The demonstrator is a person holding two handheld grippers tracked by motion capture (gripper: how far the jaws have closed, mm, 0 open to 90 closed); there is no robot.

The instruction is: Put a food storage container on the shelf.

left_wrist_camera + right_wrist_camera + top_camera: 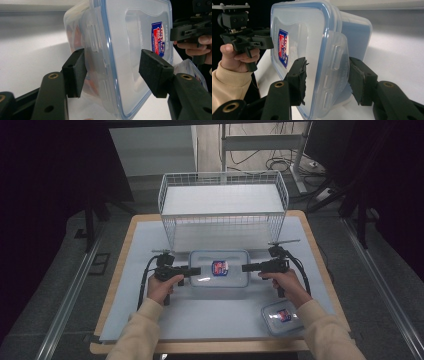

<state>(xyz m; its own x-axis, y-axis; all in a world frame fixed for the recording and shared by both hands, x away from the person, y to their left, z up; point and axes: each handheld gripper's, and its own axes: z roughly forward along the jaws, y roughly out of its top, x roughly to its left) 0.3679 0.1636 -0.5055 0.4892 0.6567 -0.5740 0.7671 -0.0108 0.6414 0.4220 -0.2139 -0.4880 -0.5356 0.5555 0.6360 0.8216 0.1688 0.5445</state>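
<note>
Lidded clear food container (219, 268) just before the wire basket (223, 205); left hand-held gripper (195, 270) and right hand-held gripper (247, 267) straddle its ends, jaws parted, needing even closure

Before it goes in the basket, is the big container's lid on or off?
On. The lid sits flush on the big container, blue seal along its rim.
</note>
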